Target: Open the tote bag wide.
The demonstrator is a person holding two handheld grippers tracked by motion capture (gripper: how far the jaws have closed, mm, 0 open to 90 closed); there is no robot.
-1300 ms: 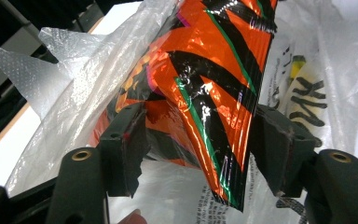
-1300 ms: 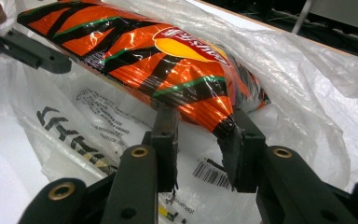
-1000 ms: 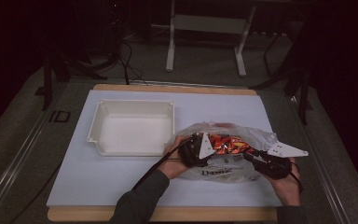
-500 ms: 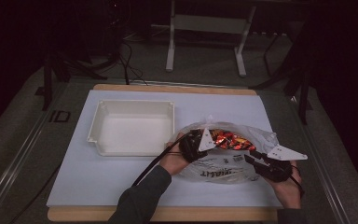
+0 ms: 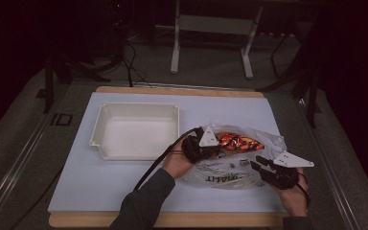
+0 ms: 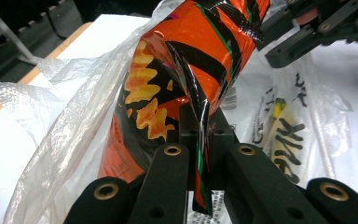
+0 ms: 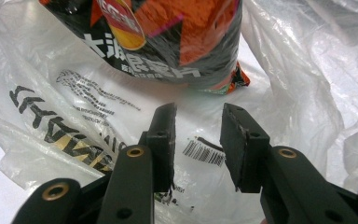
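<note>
A: How many things lie on the white mat (image 5: 124,191)?

B: I count three: one white tray (image 5: 136,130), one clear plastic bag (image 5: 230,167) with black print, and one orange-and-black snack packet (image 5: 237,141) inside that bag. The tray sits at about ten o'clock from the bag, near it but apart.

A: And the grippers?

B: Two. The left gripper (image 5: 206,146) is at the bag's nine o'clock edge. Its jaws have just been closing, and in the left gripper view they are clenched on a fold of the snack packet (image 6: 191,79), the foil pinched thin between the two pads.

A: The right one?

B: The right gripper (image 5: 263,167) is at about four o'clock of the packet, over the bag's printed face. In the right gripper view its jaws stand apart with a plain gap between the pads; nothing is gripped, only the bag's film (image 7: 74,126) and a barcode behind them. The snack packet (image 7: 168,42) lies at twelve o'clock, just beyond the tips.

A: Hands?

B: Two, one behind each gripper, with one dark sleeve (image 5: 141,206) on the left forearm.
</note>
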